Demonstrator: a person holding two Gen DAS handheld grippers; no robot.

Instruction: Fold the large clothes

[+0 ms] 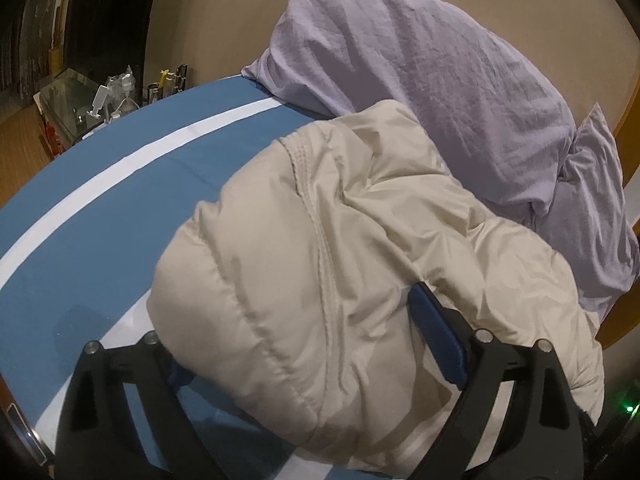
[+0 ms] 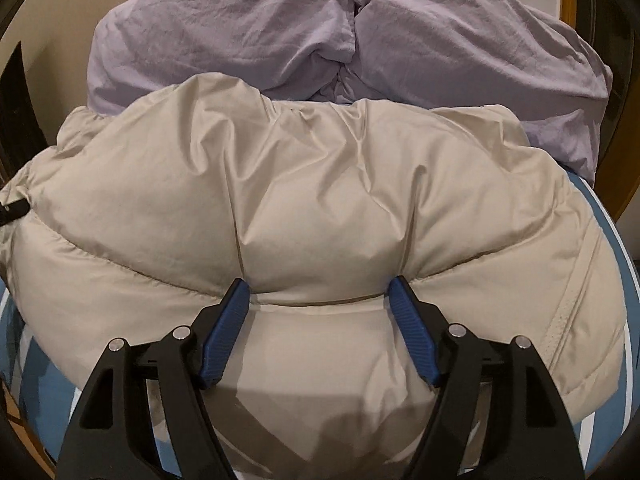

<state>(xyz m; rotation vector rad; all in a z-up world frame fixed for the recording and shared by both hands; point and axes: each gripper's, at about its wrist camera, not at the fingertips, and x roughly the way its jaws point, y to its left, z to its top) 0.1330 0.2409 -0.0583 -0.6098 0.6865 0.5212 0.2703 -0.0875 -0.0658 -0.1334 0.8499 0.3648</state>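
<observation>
Both tools are over a beige puffer jacket [image 2: 304, 208] that lies bunched on a bed. Seen from its own camera, the right tool [image 2: 318, 292] has its blue-padded fingers [image 2: 226, 332] spread wide, their tips touching the jacket's top surface, with a puffed quilted panel bulging up between them. The pads rest against the fabric on either side of that bulge, but they do not squeeze it flat, so it reads as spread rather than pinching.

The left tool [image 1: 304, 344] is spread wide as well. Its right finger [image 1: 438, 336] lies on top of the jacket, pad against the cloth, while its left finger is mostly hidden behind the jacket's near edge, low by the sheet. The jacket's bulk sits between the two fingers, not clamped.

The jacket lies in a thick mound with its stitched seams running across it; a ribbed seam or zipper line [image 1: 316, 216] runs down its length in the left view. It rests on a blue sheet [image 1: 100, 216] with a white stripe [image 1: 132, 164]. Its far edge touches a lilac pillow [image 1: 420, 60], and a second lilac pillow [image 1: 596, 200] lies just beside the first, both propped against the beige wall [image 1: 224, 12].

Beyond the bed's far-left edge is a glass-topped stand [image 1: 68, 92] with small clear items on it, too small to identify.
</observation>
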